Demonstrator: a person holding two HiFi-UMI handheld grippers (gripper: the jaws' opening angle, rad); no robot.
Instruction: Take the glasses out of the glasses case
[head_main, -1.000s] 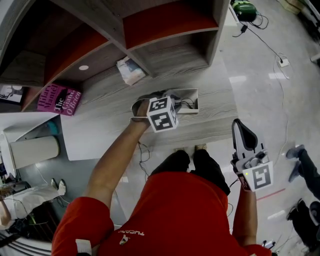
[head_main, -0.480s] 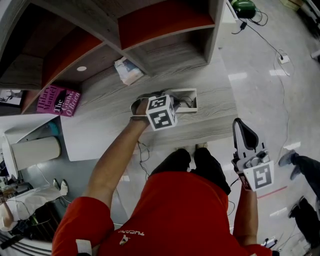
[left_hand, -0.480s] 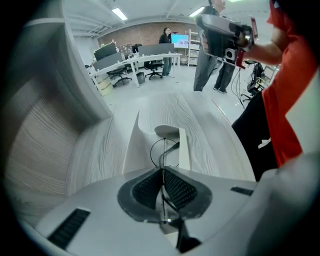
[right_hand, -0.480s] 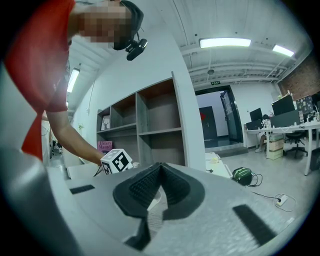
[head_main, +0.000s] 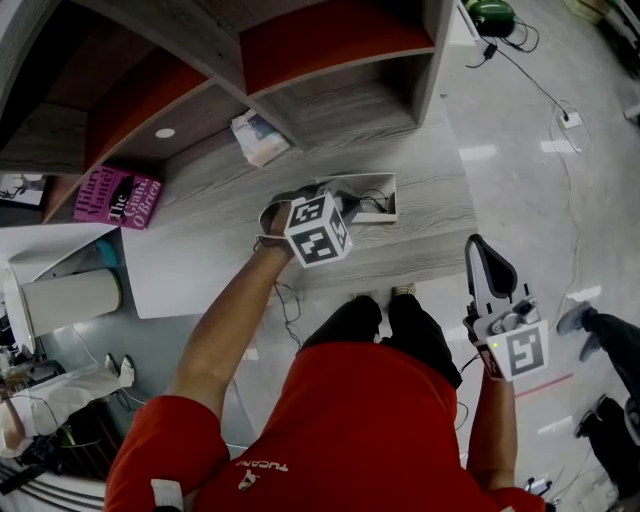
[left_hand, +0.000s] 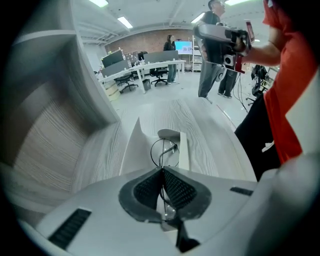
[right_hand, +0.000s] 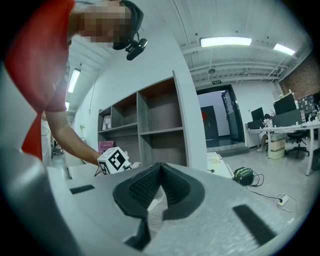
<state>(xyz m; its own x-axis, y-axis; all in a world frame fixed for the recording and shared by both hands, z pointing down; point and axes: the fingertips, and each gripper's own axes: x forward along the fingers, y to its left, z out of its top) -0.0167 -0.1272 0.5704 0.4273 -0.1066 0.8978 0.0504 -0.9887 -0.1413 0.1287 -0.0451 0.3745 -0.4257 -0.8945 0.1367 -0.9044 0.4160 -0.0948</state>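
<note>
My left tongs (left_hand: 161, 170) have just closed down to almost nothing, and what sits between the ribbed black pads is a thin wire part of the glasses (left_hand: 163, 149), so I count that as a grip on the frame rather than empty jaws. To do this step well I judge I should lift slowly and straight up out of the glasses case (left_hand: 136, 150), keeping the pinch light, because wire this fine will likely bend or twist under a hard squeeze and may slip sideways on the pad ribs if I tilt. The round rim stands just past my pads, dark and slender with a clear lens, and the rest of the glasses rests inside the case (which part the pads hold, rim or temple, I cannot tell). The case is a smooth white box, lying open on the pale wood-grain desk (left_hand: 205, 130), its lid raised to one side, so nothing blocks the way up. My right tongs (right_hand: 159, 167) hang well apart from all this, pads together with nothing between them. They could steady the light case if it starts to rise.
</note>
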